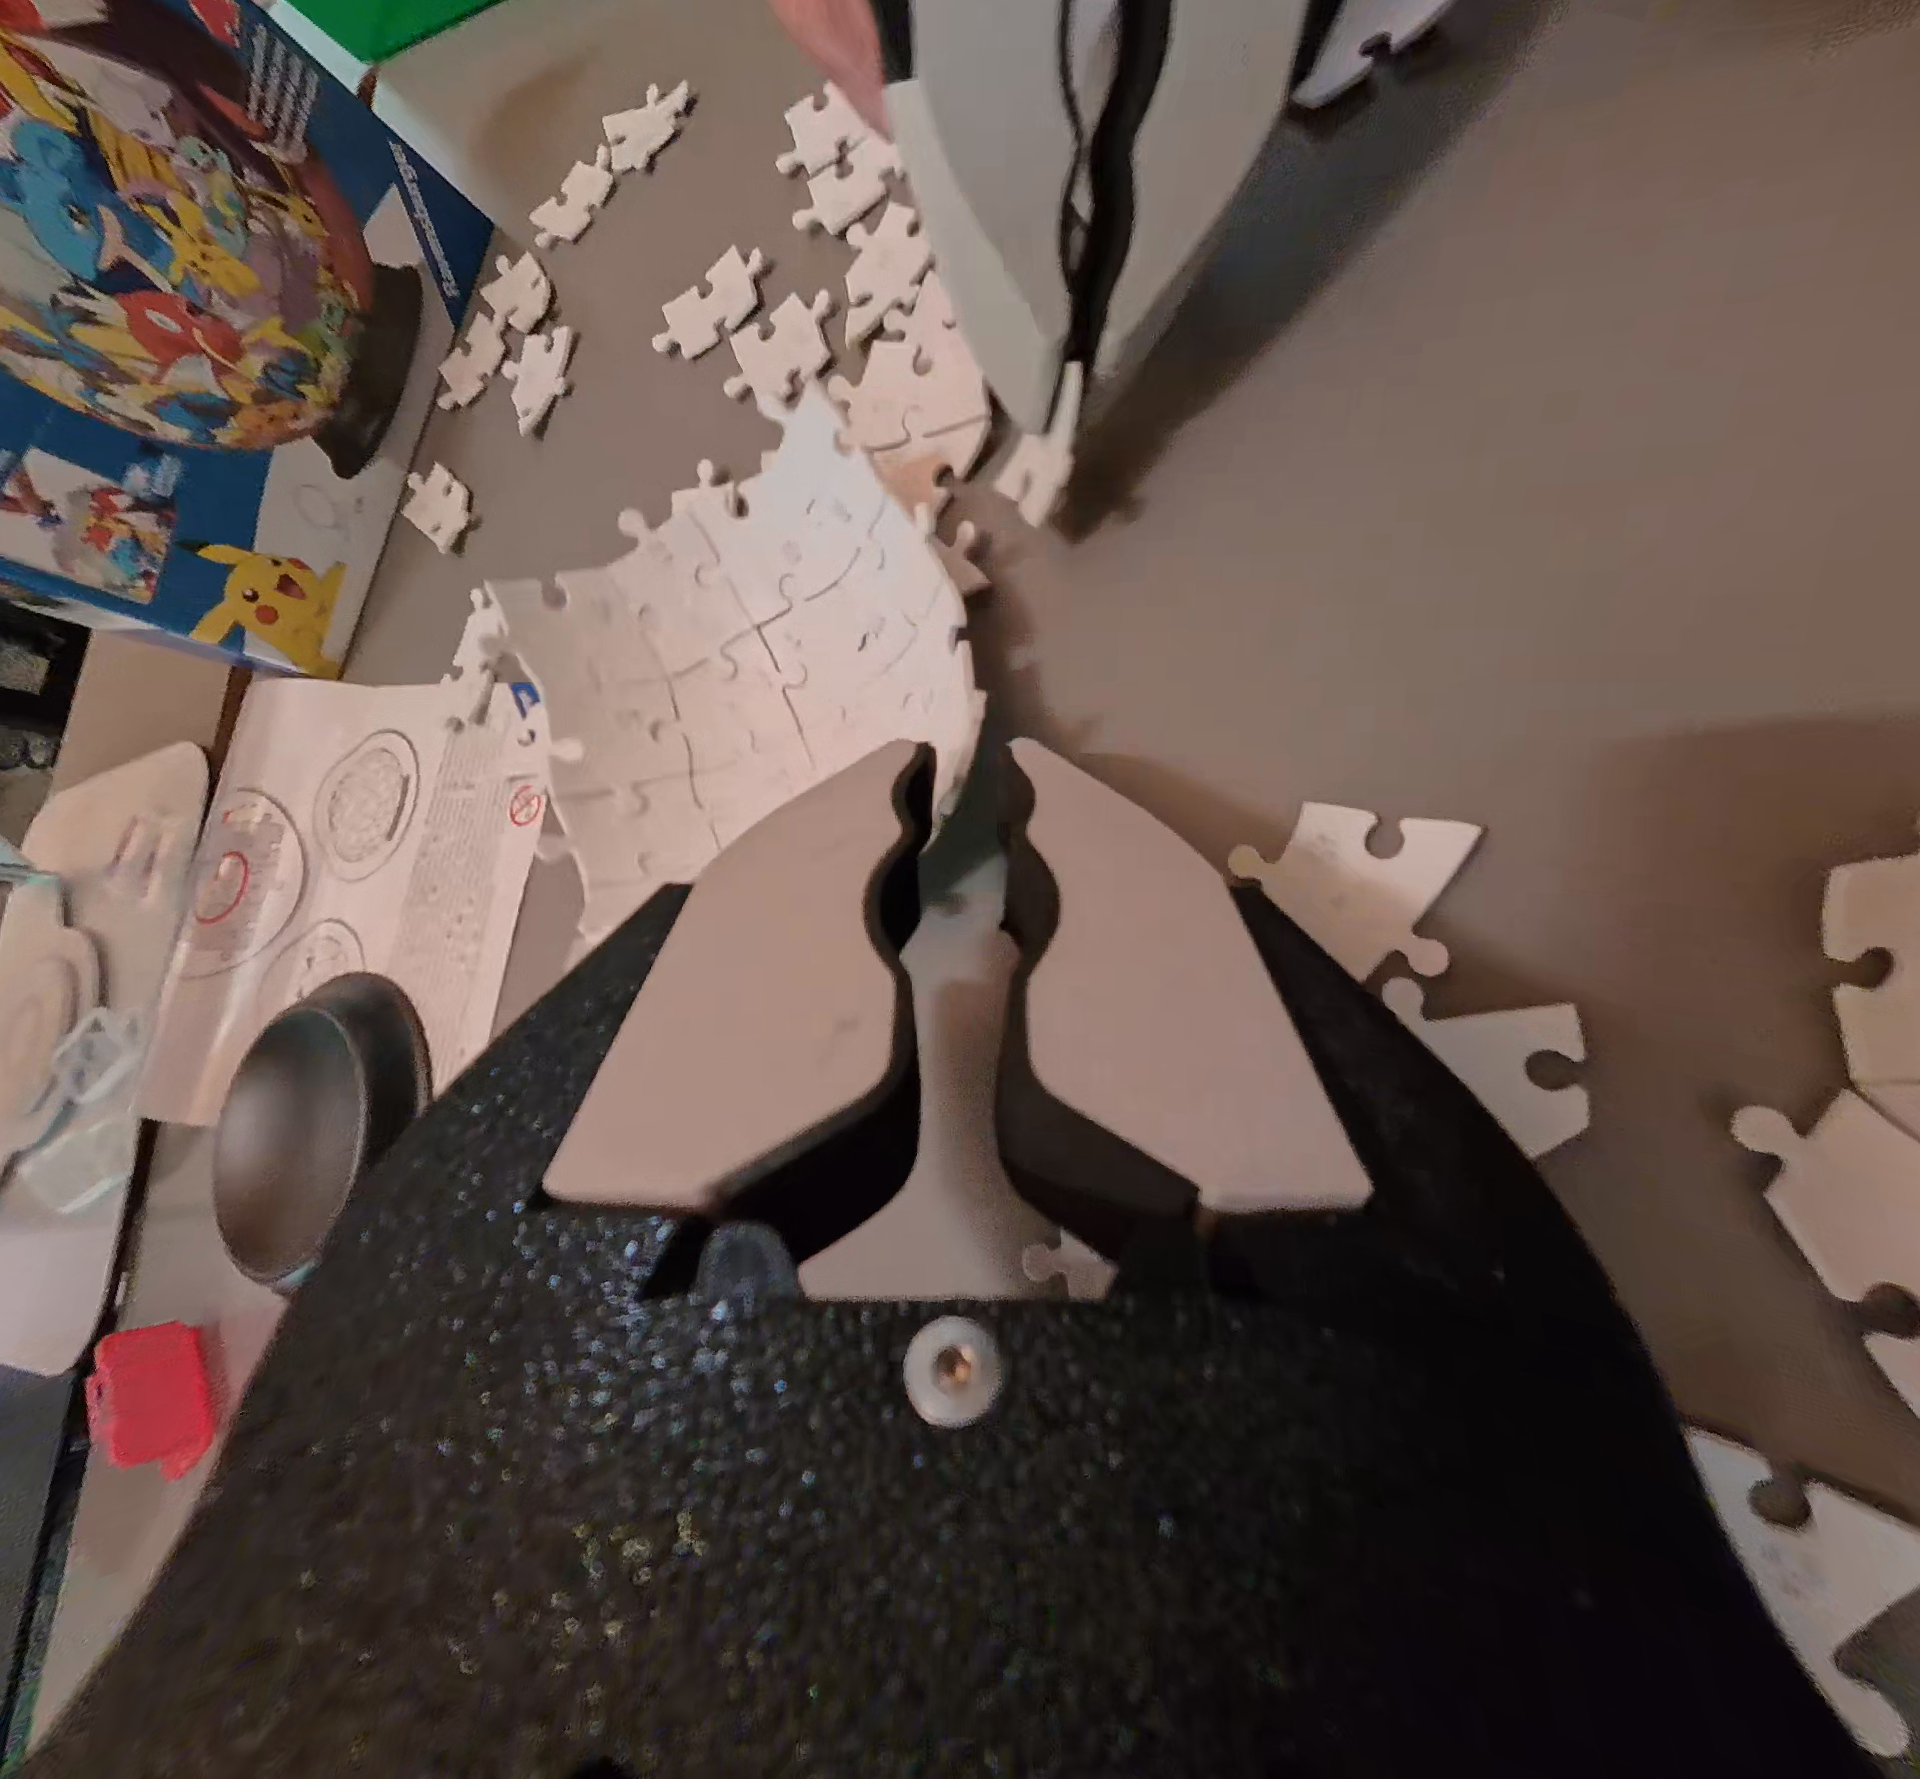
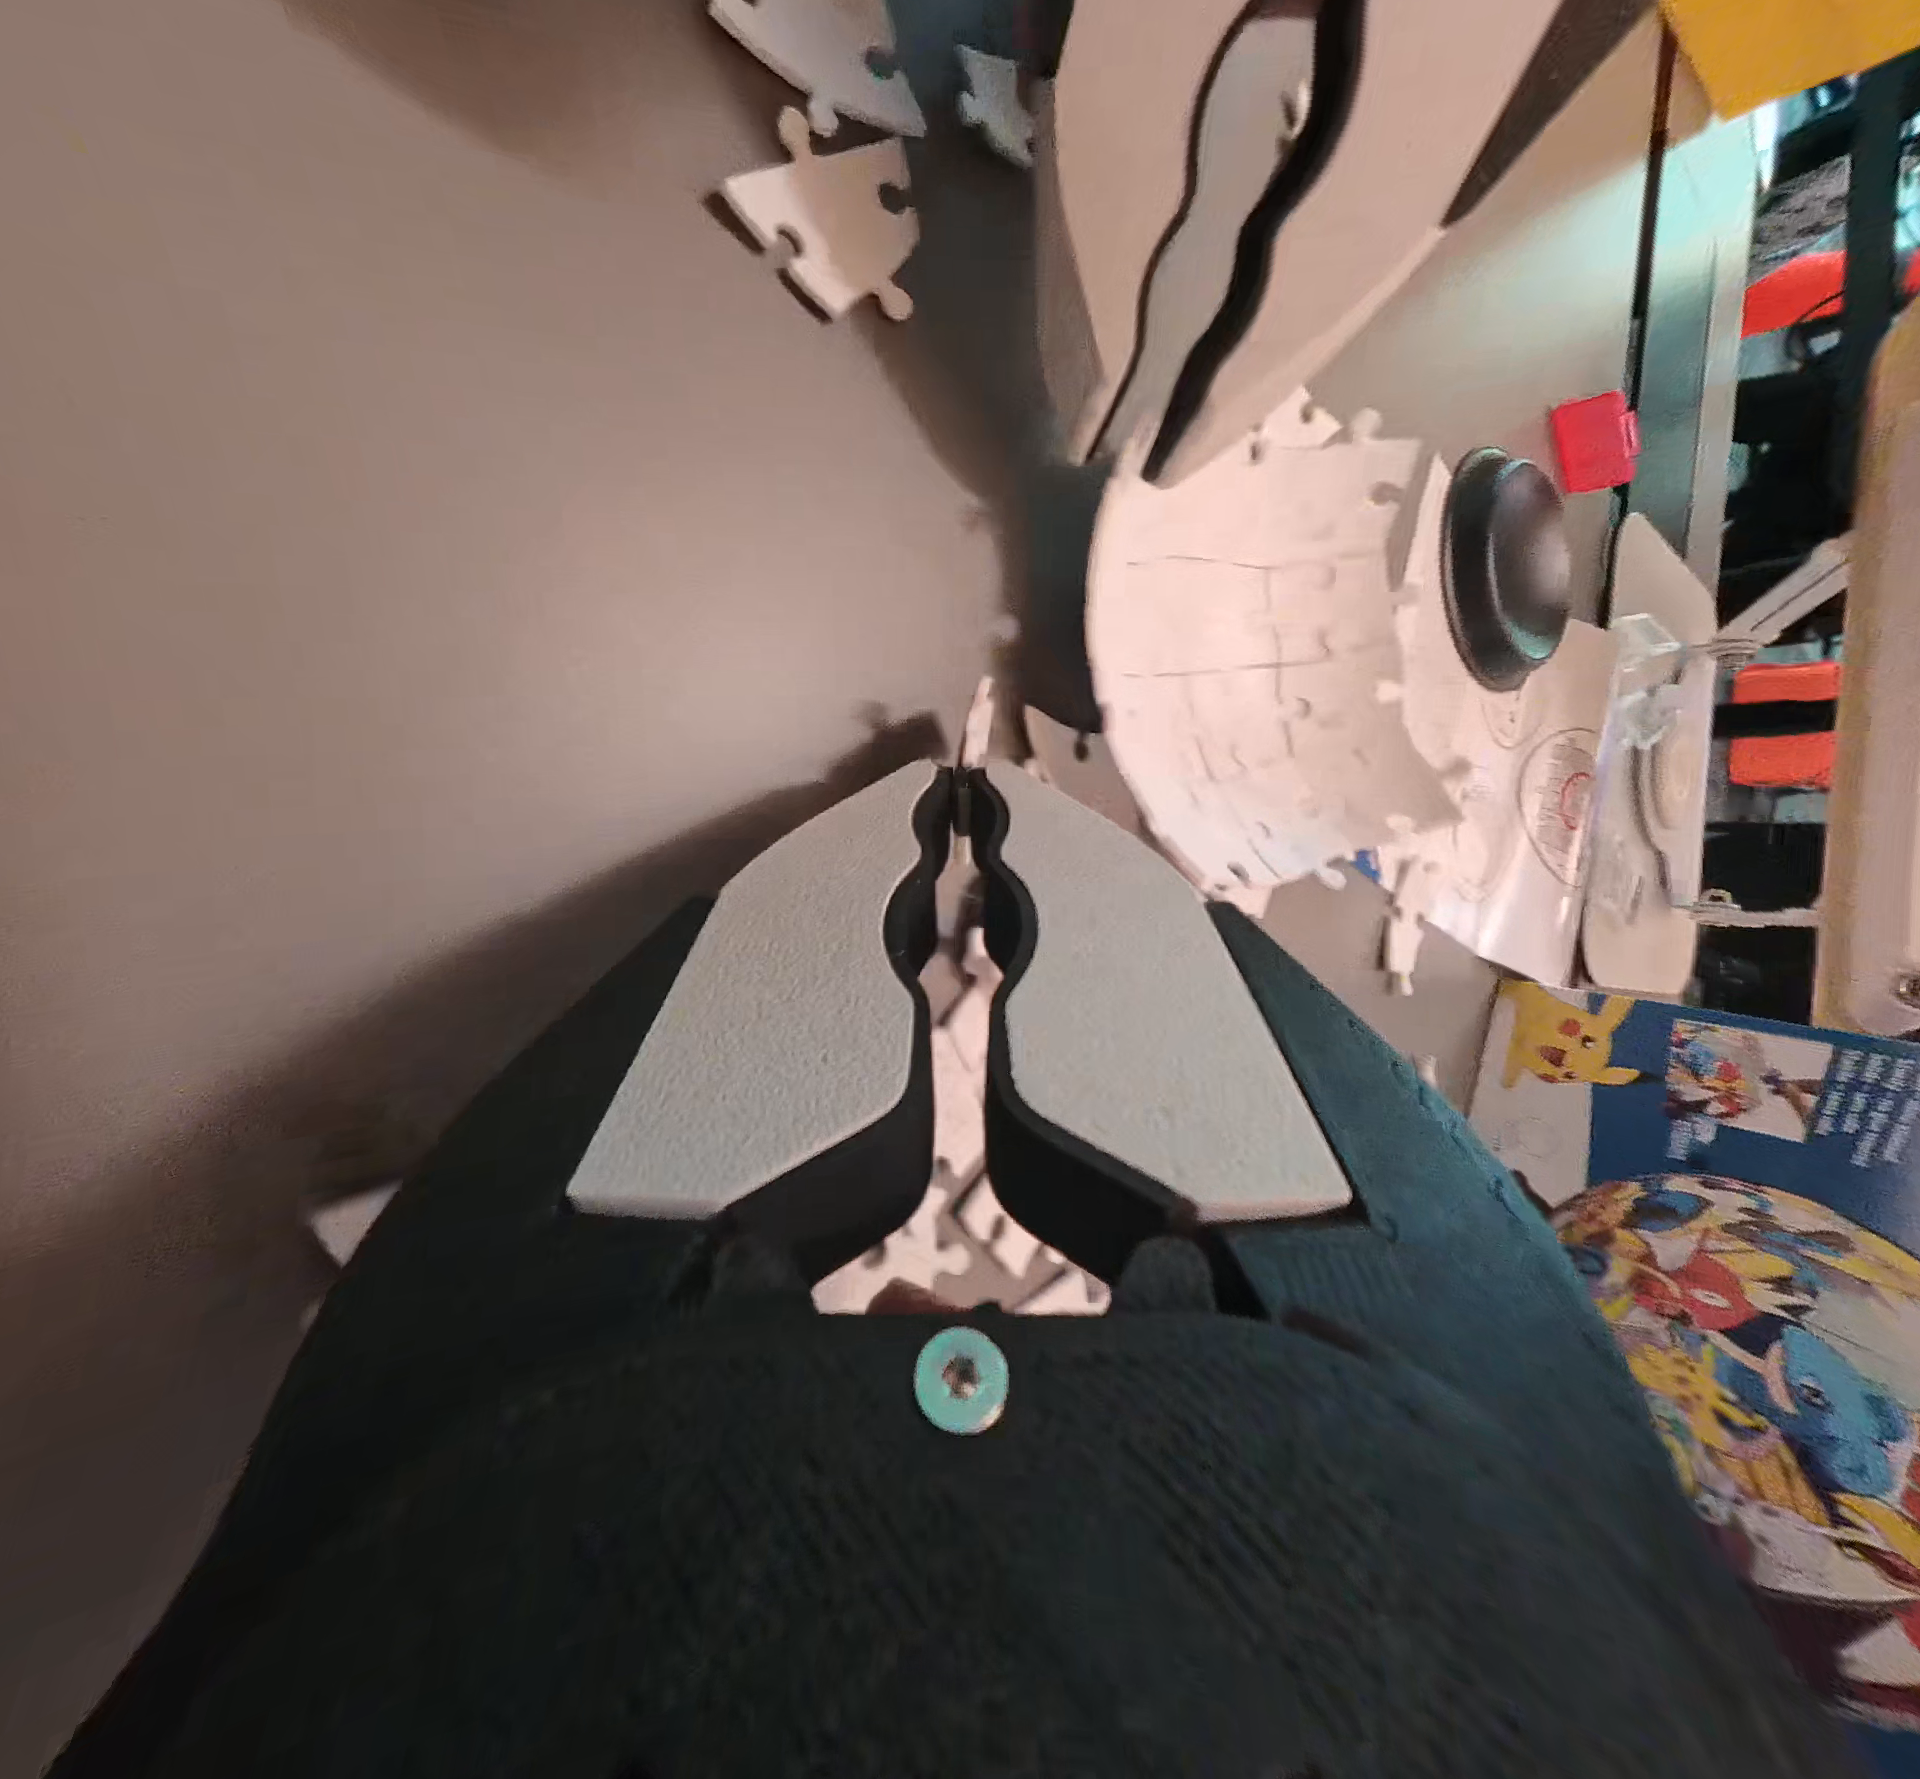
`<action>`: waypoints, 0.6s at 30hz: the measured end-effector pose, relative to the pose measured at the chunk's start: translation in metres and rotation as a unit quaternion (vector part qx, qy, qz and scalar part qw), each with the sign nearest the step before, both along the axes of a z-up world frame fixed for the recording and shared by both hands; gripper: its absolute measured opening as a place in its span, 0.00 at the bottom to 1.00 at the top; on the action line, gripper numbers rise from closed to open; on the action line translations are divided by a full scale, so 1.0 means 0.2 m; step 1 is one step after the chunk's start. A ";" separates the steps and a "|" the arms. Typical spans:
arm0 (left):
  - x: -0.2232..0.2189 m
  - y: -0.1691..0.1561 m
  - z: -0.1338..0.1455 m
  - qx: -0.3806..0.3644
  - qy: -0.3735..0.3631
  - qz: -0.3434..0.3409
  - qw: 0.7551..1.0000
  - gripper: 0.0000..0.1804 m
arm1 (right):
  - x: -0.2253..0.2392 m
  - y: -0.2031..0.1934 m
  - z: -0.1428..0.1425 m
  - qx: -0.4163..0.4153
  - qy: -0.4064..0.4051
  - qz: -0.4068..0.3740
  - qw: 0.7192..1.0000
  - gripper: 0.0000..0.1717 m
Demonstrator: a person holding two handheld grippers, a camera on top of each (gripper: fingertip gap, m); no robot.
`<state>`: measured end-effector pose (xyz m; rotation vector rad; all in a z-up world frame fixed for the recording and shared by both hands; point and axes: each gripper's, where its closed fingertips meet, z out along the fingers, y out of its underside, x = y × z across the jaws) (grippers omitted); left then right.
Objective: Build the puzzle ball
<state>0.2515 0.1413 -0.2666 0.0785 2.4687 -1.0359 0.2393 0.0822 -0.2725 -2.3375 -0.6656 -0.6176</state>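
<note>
Puzzle shell (image 1: 748, 649), a curved white sheet of joined pieces, lies on the grey desk (image 1: 1455, 482) as the landmark. Left hand-held gripper (image 1: 966, 763) sits at the shell's near edge, jaws narrowly apart with the rim between them; whether the pads press it cannot be told. Right hand-held gripper (image 2: 964, 779), just beside the shell, is clamped on a thin white piece (image 2: 977, 721) held edge-on. Loose pieces (image 1: 1351, 888) lie around the shell; box (image 1: 187, 275), leaflet (image 1: 343, 888) and black stand (image 1: 312, 1127) lie beyond it.
</note>
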 end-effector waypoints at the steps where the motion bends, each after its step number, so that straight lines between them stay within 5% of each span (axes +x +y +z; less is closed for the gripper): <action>1: 0.00 0.00 -0.01 0.002 0.004 0.003 1.000 0.06 | -0.01 0.01 0.00 0.006 0.001 -0.006 1.000 0.04; 8: -0.02 0.02 0.00 -0.001 0.036 0.022 0.999 0.13 | 0.06 -0.02 0.21 0.123 0.093 -0.096 0.983 0.20; 13: -0.02 0.04 -0.02 0.014 0.032 0.026 0.999 0.12 | 0.38 -0.03 0.42 0.266 0.242 -0.201 0.911 0.26; 18: -0.02 0.04 -0.05 0.034 0.026 0.025 0.999 0.12 | 0.55 0.10 0.28 0.190 0.446 -0.230 0.844 0.29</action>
